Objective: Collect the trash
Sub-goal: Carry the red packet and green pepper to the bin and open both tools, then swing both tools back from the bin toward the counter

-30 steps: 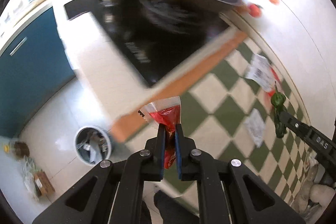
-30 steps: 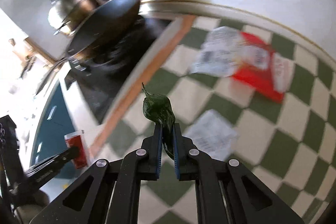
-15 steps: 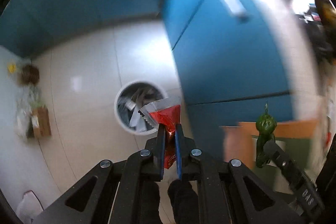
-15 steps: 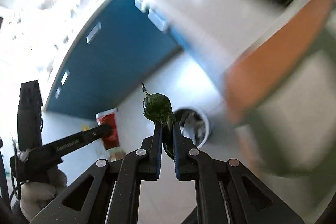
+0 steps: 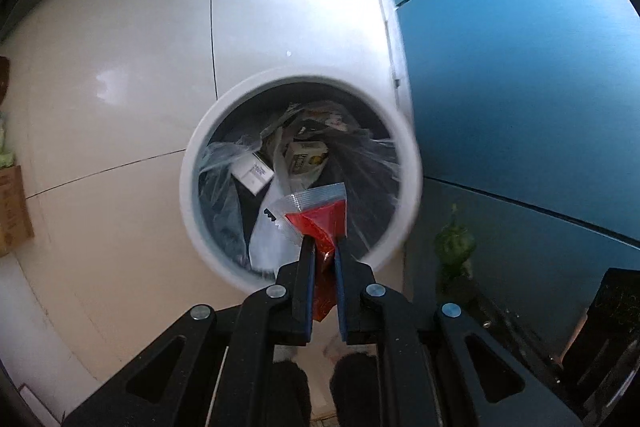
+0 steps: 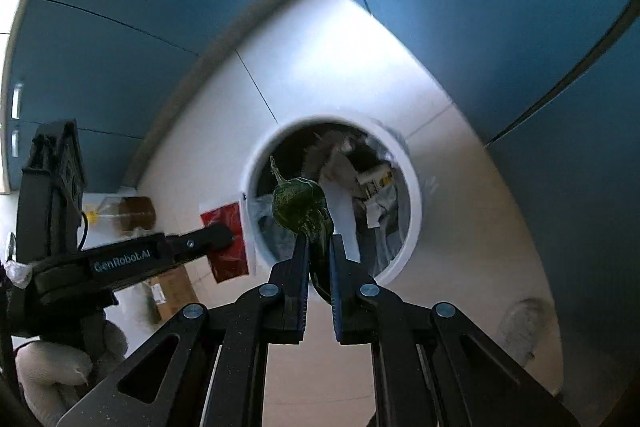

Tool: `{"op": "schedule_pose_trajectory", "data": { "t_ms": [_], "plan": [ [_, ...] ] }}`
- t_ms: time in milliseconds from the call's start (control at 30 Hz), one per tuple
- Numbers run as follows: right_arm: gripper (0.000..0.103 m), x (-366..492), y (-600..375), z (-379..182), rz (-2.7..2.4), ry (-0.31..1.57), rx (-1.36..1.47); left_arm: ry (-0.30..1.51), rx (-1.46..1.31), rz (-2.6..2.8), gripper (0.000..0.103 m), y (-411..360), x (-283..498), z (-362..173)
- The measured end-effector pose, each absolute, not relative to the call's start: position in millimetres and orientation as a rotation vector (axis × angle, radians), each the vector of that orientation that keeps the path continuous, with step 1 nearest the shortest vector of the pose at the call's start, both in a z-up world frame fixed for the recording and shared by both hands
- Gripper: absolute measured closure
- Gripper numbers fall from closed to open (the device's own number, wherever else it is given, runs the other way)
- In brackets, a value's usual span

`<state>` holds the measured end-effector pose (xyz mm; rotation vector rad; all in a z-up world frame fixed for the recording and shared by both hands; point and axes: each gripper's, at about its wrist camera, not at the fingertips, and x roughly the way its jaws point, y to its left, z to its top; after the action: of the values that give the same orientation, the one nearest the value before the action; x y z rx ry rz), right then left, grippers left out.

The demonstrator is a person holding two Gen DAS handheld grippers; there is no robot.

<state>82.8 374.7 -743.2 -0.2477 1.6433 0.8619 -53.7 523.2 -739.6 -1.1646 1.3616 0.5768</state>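
My left gripper (image 5: 321,247) is shut on a red sachet (image 5: 320,223) with a clear sealed top, held above the near side of a round white trash bin (image 5: 192,155). The bin holds plastic bags and small cartons. My right gripper (image 6: 319,247) is shut on a dark green pepper (image 6: 298,205), held above the same bin (image 6: 414,199). The left gripper with the red sachet (image 6: 222,227) shows at the left in the right wrist view. The pepper (image 5: 454,247) shows blurred at the right in the left wrist view.
Blue cabinet fronts (image 5: 520,87) stand close to the bin's right side and also show in the right wrist view (image 6: 120,47). The floor is pale tile (image 5: 120,107). A cardboard box (image 5: 12,211) and a brown bottle (image 6: 136,213) lie on the floor to the left.
Both grippers swung from the checked counter down to the floor and closed in on the bin. The bin now fills the middle of both views. Both keep their hold.
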Motion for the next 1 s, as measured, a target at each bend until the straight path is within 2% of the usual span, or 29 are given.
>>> {"op": "schedule_pose_trajectory", "data": {
  "t_ms": [133, 167, 200, 233, 267, 300, 333, 400, 433, 467, 500, 533, 733, 1000],
  "plan": [
    [0.092, 69.2, 386.5, -791.1, 0.88, 1.671, -0.312, 1.406, -1.151, 0.597, 0.092, 529.9, -57.0, -776.2],
    [0.09, 66.4, 389.8, -802.3, 0.878, 1.687, -0.329, 1.404, -1.156, 0.608, 0.084, 531.2, -60.3, -781.0],
    [0.089, 71.7, 388.5, -810.1, 0.863, 1.693, -0.348, 1.409, -1.15, 0.622, 0.075, 531.8, -63.1, -783.4],
    [0.084, 70.9, 389.7, -817.0, 0.85, 1.702, -0.37, 1.416, -1.133, 0.64, 0.049, 532.2, -65.9, -783.3],
    [0.081, 70.1, 390.5, -820.5, 0.839, 1.705, -0.384, 1.415, -1.112, 0.658, 0.028, 532.0, -69.1, -780.5],
    [0.067, 69.3, 391.0, -820.8, 0.833, 1.7, -0.396, 1.41, -1.086, 0.68, 0.023, 530.7, -74.2, -776.4],
    [0.045, 69.6, 391.7, -819.4, 0.825, 1.688, -0.414, 1.41, -1.057, 0.703, 0.022, 529.7, -78.9, -770.3],
    [0.027, 69.1, 390.7, -810.9, 0.822, 1.643, -0.455, 1.414, -0.999, 0.741, 0.016, 527.6, -86.3, -756.5],
    [0.017, 68.3, 391.1, -805.9, 0.816, 1.626, -0.48, 1.414, -0.971, 0.759, 0.007, 527.8, -90.2, -748.2],
    [0.012, 67.1, 391.4, -798.5, 0.806, 1.596, -0.523, 1.414, -0.93, 0.783, 0.002, 525.2, -94.5, -736.0],
    [0.005, 66.5, 391.0, -787.7, 0.797, 1.569, -0.55, 1.41, -0.898, 0.802, 0.002, 522.7, -97.6, -724.4],
    [0.001, 65.5, 390.6, -779.4, 0.789, 1.54, -0.578, 1.406, -0.875, 0.816, 0.001, 520.0, -99.9, -715.0],
    [0.001, 62.2, 383.4, -705.6, 0.779, 1.444, -0.65, 1.374, -0.795, 0.886, 0.001, 502.3, -113.9, -640.6],
    [0.001, 50.1, 376.1, -578.6, 0.819, 1.371, -0.674, 1.33, -0.775, 0.941, 0.001, 474.4, -131.5, -533.0]
  ]
}}
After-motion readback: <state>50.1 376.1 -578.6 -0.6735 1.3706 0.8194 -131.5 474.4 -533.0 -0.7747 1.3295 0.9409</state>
